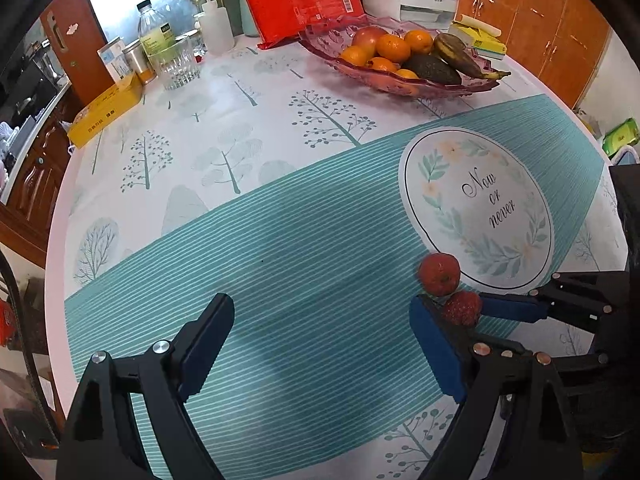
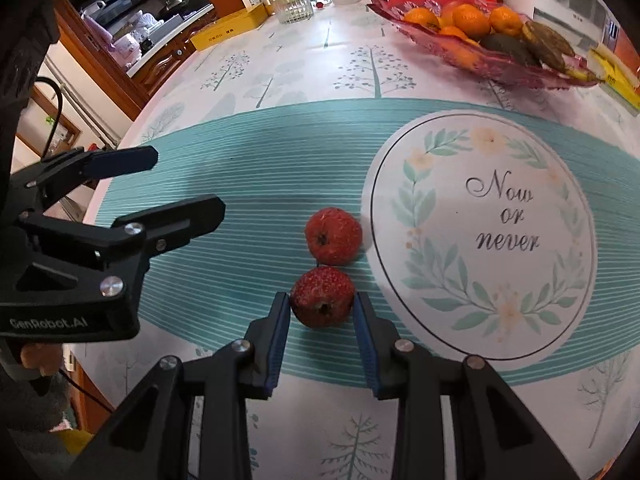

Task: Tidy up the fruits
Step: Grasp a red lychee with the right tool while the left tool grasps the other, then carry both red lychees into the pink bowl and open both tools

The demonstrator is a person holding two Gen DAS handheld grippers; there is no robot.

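Our right gripper pinches the nearer small speckled red fruit; our left gripper hangs spread over the teal-striped tablecloth.

Each camera sat on its own gripper and looked forward and steeply down along the two fingers, close above the tablecloth. The left view faced the striped band, with the fruit tray far off at the top right. The right view hung nearer the two red fruits, seen dead ahead. Both views shared those fruits, the round printed emblem, the tray and the yellow box; each also caught the other gripper at its edge.
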